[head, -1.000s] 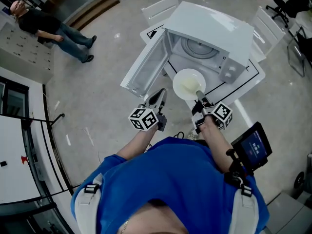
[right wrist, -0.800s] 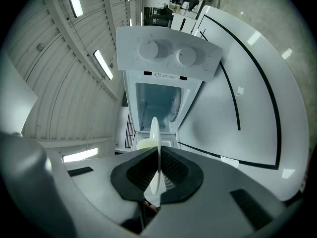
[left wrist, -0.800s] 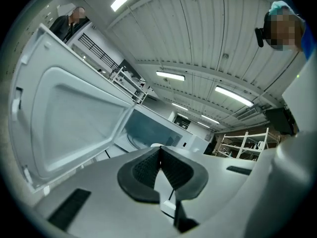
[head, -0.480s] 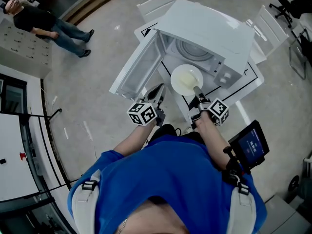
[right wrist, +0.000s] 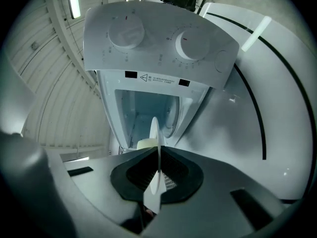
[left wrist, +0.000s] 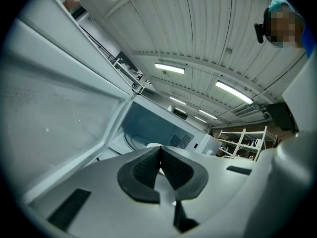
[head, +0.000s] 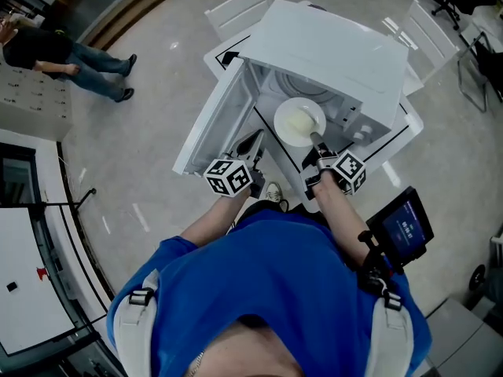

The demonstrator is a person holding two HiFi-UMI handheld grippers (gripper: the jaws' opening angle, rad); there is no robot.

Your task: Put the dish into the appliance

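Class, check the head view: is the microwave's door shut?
No, the door stands swung open at the left of the microwave, leaving its cavity exposed.

A big work hall, like a lab: shiny grey floor (head: 157,132), long lights (left wrist: 170,68) on a ribbed roof (left wrist: 198,29), metal shelves (left wrist: 243,142), taped tabletop (head: 409,128)

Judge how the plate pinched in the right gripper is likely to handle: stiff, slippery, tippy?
Probably stiff: the plate sits flat though the right gripper pinches only its rim. Held at one edge, it may tip at the far side. Its smooth white surface could slip in that grip.
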